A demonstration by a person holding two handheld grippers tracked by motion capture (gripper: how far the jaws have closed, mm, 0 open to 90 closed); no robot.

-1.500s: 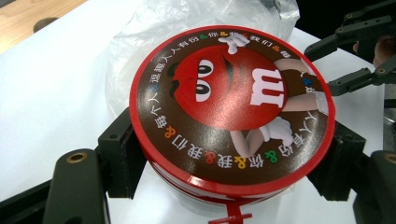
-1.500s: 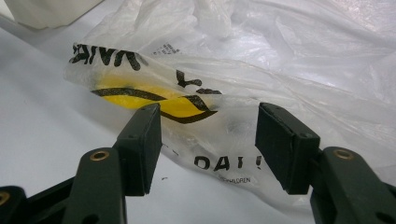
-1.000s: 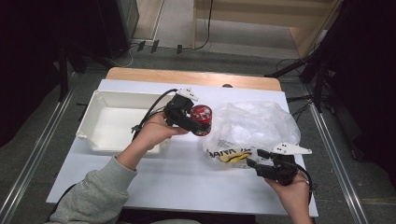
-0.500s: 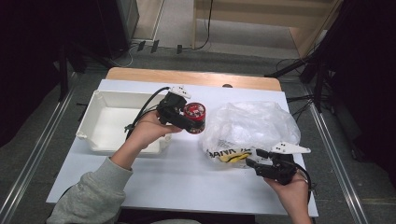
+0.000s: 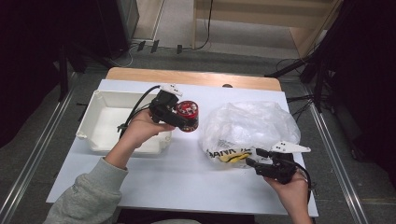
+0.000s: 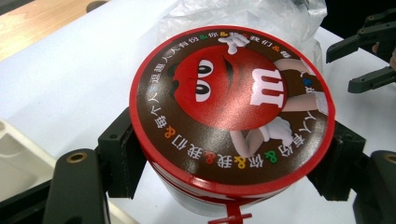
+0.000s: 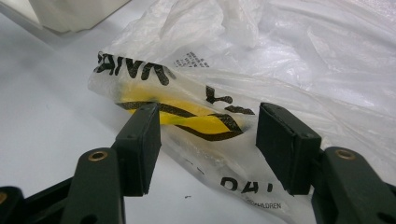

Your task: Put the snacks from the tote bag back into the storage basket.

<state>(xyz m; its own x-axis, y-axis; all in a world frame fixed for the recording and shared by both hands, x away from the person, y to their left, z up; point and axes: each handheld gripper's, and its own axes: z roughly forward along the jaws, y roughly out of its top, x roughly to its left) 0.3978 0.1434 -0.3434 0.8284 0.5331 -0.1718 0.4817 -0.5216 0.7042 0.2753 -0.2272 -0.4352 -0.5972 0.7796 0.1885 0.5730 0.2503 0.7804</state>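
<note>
My left gripper [image 5: 186, 119] is shut on a round red candy tin [image 5: 188, 115], held in the air by the right wall of the white bin [image 5: 93, 116]. In the left gripper view the tin's lid [image 6: 232, 107] with its red cartoon face sits between both jaws. A crumpled clear plastic bag [image 5: 247, 126] with black lettering and a yellow patch [image 7: 187, 114] lies on the white table's right half. My right gripper [image 5: 254, 157] stands open at the bag's near edge, its jaws on either side of the printed fold with nothing clamped.
The white table top [image 5: 187, 182] sits on a wooden table [image 5: 196, 77]. The bin is at the left. Grey floor and black stands surround the table. Bare table lies between the bin and the bag and along the front edge.
My left gripper has carried the tin leftward, away from the bag and toward the bin. The right gripper has stayed by the bag's edge.
</note>
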